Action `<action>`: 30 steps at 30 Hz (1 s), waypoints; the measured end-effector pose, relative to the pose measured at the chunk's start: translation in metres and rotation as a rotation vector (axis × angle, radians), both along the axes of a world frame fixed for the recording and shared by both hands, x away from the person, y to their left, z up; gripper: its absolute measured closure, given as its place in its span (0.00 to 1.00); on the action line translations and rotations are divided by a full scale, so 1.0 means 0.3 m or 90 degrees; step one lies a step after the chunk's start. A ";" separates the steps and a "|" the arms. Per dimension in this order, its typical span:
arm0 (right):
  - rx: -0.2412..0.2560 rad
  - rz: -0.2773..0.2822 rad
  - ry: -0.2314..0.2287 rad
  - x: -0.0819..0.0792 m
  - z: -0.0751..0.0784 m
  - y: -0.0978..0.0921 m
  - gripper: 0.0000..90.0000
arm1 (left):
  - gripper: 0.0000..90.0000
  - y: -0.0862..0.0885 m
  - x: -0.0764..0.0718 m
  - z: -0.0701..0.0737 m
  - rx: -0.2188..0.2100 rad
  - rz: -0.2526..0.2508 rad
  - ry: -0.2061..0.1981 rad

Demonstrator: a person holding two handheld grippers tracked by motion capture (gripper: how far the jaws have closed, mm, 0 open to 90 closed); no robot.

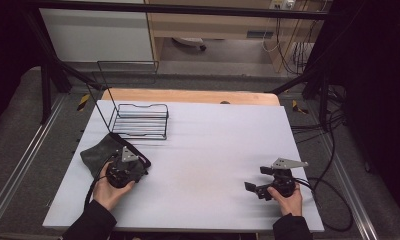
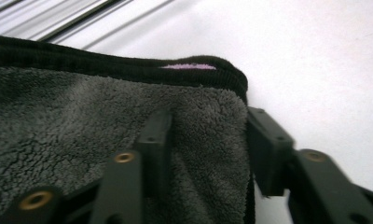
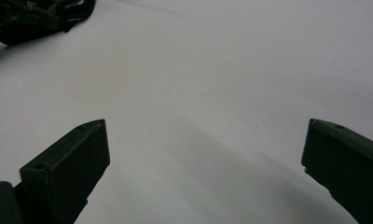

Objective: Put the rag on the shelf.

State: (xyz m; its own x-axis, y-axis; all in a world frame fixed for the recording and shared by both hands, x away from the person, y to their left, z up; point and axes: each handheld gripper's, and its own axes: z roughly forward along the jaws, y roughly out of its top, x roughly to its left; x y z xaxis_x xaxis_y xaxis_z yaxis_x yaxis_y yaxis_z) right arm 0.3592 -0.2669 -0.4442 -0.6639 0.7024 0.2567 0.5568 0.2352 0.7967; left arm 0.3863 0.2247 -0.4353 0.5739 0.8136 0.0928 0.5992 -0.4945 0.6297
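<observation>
A dark grey towel [image 1: 99, 152] lies bunched on the white bench [image 1: 208, 150], near its left edge at about eight o'clock from the bench's middle. The left claw [image 1: 124, 159] sits right at the towel's near right corner, held by the person's left hand [image 1: 108, 187]. In the left gripper view the fleecy towel [image 2: 82, 126] has a black ribbed hem along its top, and a sliver of pink shows in a fold of that hem. One jaw presses down onto the pile well inside the corner, while the other stands just off the towel's right edge over bare bench; the corner strip of cloth lies between them, the jaws parted about it and not yet pressed together on it.

A black wire rack [image 1: 138, 120] stands just beyond the towel at twelve o'clock from it, its tall back frame rising at the left.

The right claw [image 1: 254, 187] rests low over the bench at about four o'clock from the middle, well apart from the towel, in the person's right hand [image 1: 288, 197], pointing toward nine o'clock. In the right gripper view its two jaws are spread wide with bare white bench [image 3: 198, 93] between them, and the left claw [image 3: 31, 18] shows far off at the upper left
</observation>
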 end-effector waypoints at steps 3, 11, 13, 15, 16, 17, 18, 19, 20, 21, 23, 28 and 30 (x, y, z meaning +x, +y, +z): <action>0.002 -0.001 0.000 -0.001 0.001 0.000 0.02 | 0.77 0.013 0.009 0.003 -0.017 0.009 0.011; 0.002 0.001 0.000 -0.001 0.000 -0.001 0.02 | 0.88 0.051 0.009 0.015 -0.080 0.009 0.024; 0.002 0.001 0.000 -0.001 0.001 -0.001 0.02 | 0.89 0.067 0.002 0.028 -0.110 0.008 0.026; 0.002 0.002 0.001 -0.001 0.001 -0.001 0.02 | 0.89 0.079 -0.011 0.045 -0.132 0.004 0.025; 0.002 0.002 0.001 -0.001 0.000 -0.001 0.02 | 0.89 0.083 -0.019 0.053 -0.139 0.000 0.024; 0.002 0.003 0.002 -0.001 0.000 -0.001 0.02 | 0.89 0.086 -0.028 0.061 -0.149 -0.005 0.025; 0.001 0.003 0.002 -0.001 0.000 -0.001 0.02 | 0.89 0.087 -0.035 0.068 -0.155 -0.011 0.025; 0.001 0.003 0.002 -0.001 0.000 0.000 0.02 | 0.89 0.086 -0.043 0.074 -0.160 -0.015 0.026; 0.000 0.003 0.002 -0.001 0.000 0.000 0.02 | 0.89 0.083 -0.050 0.078 -0.165 -0.020 0.028; 0.000 0.003 0.002 -0.001 0.000 0.000 0.02 | 0.89 0.078 -0.057 0.080 -0.167 -0.026 0.030; 0.001 0.003 0.002 -0.001 0.000 0.000 0.02 | 0.89 0.064 -0.068 0.083 -0.170 -0.041 0.035; 0.001 0.002 0.002 -0.001 -0.001 0.001 0.02 | 0.89 0.009 -0.091 0.083 -0.186 -0.082 0.050; 0.002 0.001 0.003 -0.002 -0.001 0.001 0.02 | 0.89 -0.018 -0.102 0.082 -0.187 -0.100 0.055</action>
State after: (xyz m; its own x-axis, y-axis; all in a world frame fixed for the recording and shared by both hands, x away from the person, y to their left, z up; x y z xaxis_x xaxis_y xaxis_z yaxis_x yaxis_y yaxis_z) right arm 0.3587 -0.2665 -0.4445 -0.6642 0.7001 0.2621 0.5604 0.2342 0.7944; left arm 0.3559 0.2192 -0.4106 0.6897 0.6995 -0.1870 0.5874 -0.3896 0.7093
